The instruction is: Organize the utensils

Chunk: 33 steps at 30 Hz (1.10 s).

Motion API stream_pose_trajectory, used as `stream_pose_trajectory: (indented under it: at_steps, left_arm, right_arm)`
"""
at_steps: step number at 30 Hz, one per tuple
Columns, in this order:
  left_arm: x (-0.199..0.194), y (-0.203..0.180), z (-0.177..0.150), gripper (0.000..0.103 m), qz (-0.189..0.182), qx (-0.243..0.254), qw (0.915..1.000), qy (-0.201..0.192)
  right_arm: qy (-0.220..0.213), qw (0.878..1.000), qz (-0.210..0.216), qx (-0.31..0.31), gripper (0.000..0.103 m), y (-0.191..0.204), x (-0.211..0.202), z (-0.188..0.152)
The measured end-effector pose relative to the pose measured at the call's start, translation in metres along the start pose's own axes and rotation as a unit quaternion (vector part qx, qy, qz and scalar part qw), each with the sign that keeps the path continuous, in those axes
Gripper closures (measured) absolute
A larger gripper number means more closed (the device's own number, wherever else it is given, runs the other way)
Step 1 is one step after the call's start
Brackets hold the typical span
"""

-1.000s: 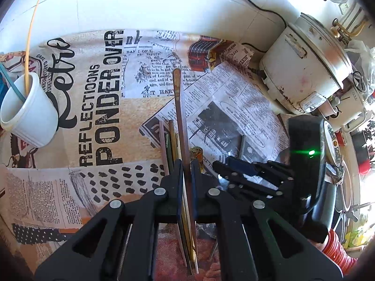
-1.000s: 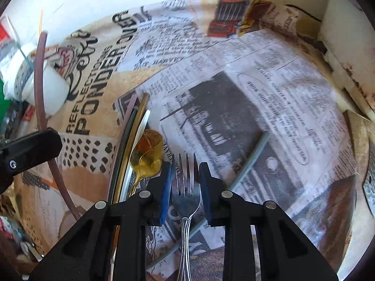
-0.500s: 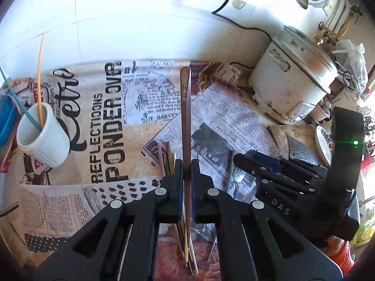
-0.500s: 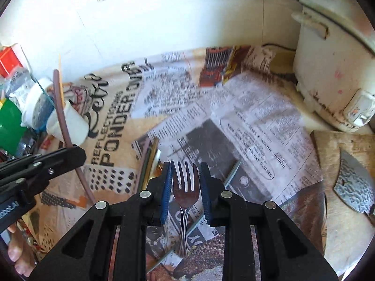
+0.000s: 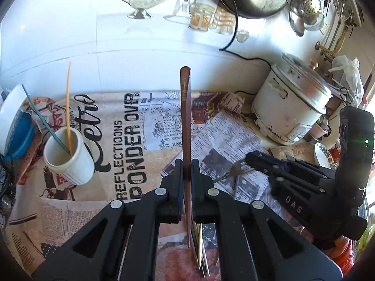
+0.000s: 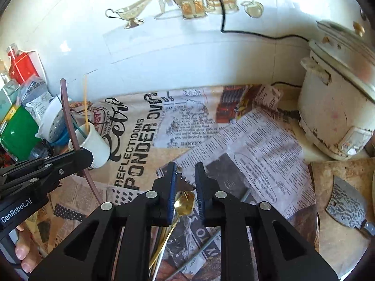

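Observation:
My left gripper (image 5: 186, 178) is shut on a long brown chopstick (image 5: 185, 117) that points up and away, lifted above the newspaper-covered counter; it also shows in the right wrist view (image 6: 66, 114). A white cup (image 5: 68, 157) holding a yellow and a teal stick stands to the left. My right gripper (image 6: 185, 182) is shut on a silver fork (image 6: 184, 182), tilted sideways between the jaws, held above the counter; the fork's tines show in the left wrist view (image 5: 234, 170). Below it lie a gold spoon (image 6: 184, 202) and several sticks (image 5: 199, 245).
A white rice cooker (image 5: 290, 110) stands at the right by the tiled wall, its black cord running up. A cleaver (image 6: 346, 206) lies on a wooden board at far right. A green container (image 6: 18, 131), a red box and a white colander crowd the left edge.
Both grippers have risen well above the counter, each carrying its utensil. The fork has turned sideways in the right jaws. The cup now appears closer to the left gripper.

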<state>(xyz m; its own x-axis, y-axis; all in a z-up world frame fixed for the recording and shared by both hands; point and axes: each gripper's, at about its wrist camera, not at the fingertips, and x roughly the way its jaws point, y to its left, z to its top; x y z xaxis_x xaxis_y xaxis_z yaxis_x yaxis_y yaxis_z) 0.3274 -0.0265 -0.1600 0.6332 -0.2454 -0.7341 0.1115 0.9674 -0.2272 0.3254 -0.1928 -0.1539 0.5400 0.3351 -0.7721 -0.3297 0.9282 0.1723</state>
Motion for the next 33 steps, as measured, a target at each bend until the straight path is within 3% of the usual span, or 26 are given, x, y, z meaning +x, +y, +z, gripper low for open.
stream_pose_trajectory:
  at_steps: [9,12,16,18,19,26,33]
  left_arm:
    - [-0.024,0.032,0.011,0.099,0.016,-0.016,0.9993,-0.030]
    - [-0.028,0.045,0.011,0.099,0.023,-0.024,0.9989,-0.033]
    - [-0.031,0.060,0.011,0.099,0.034,-0.032,0.9983,-0.035]
    - [-0.031,0.065,0.010,0.099,0.037,-0.035,0.9981,-0.034]
    - [-0.030,0.068,0.009,0.099,0.038,-0.036,0.9981,-0.033]
    - [-0.015,0.071,0.001,0.099,0.032,-0.039,0.9987,-0.011]
    - [0.011,0.062,-0.001,0.099,0.013,-0.031,0.9992,0.020]
  right_arm:
    - [-0.015,0.999,0.006,-0.028,0.100,0.031,0.002,0.014]
    - [-0.001,0.999,0.014,-0.031,0.100,0.034,0.007,0.014]
    - [0.047,0.999,0.000,-0.019,0.092,0.022,0.027,0.000]
    - [0.070,0.997,-0.013,-0.009,0.076,0.010,0.038,-0.010]
    - [0.083,0.996,-0.020,-0.001,0.074,0.003,0.042,-0.017]
    - [0.165,0.980,-0.083,0.067,0.072,-0.055,0.065,-0.070]
    - [0.200,0.972,-0.066,0.105,0.071,-0.066,0.078,-0.093]
